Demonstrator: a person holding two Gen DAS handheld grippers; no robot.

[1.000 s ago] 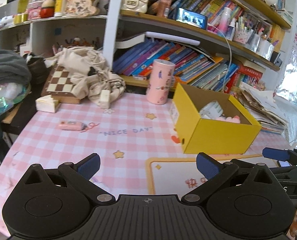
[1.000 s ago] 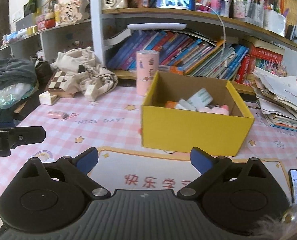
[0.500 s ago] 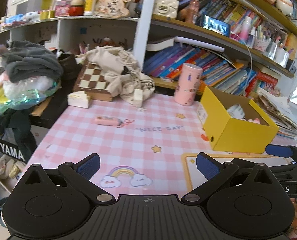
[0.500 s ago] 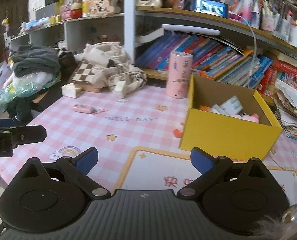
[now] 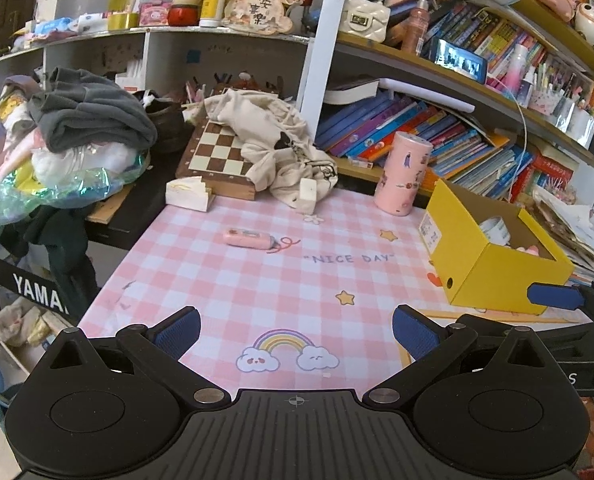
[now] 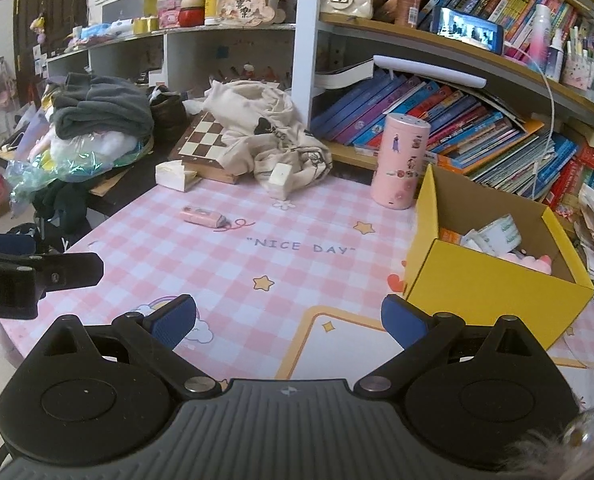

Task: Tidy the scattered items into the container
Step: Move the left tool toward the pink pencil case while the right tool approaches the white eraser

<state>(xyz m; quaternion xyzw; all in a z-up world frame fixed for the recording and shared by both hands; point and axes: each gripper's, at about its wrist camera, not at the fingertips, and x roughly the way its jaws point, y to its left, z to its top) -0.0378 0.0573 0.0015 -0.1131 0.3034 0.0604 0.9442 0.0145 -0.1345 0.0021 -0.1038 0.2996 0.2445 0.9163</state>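
Note:
A small pink oblong item (image 5: 248, 238) (image 6: 201, 216) lies alone on the pink checked mat, left of the "NICE DAY" print. The yellow cardboard box (image 5: 509, 286) (image 6: 485, 286) stands at the right with a tape roll (image 6: 497, 234) and pink things inside. My left gripper (image 5: 296, 331) hovers open over the mat's near edge, well short of the pink item. My right gripper (image 6: 288, 316) is also open and empty, left of the box. Its blue fingertip (image 5: 553, 297) shows at the right of the left wrist view.
A pink cylinder (image 5: 403, 174) stands behind the box. A chessboard (image 5: 217, 152), a cream cloth bag (image 5: 273, 144) and white blocks (image 5: 189, 196) crowd the back left. Bookshelves (image 5: 437, 136) line the rear. Clothes (image 5: 85, 116) pile up beyond the table's left edge.
Both grippers have swung left and pulled back: the box has slid to the right of each view and the pink item now sits nearer the centre. Both stayed open.

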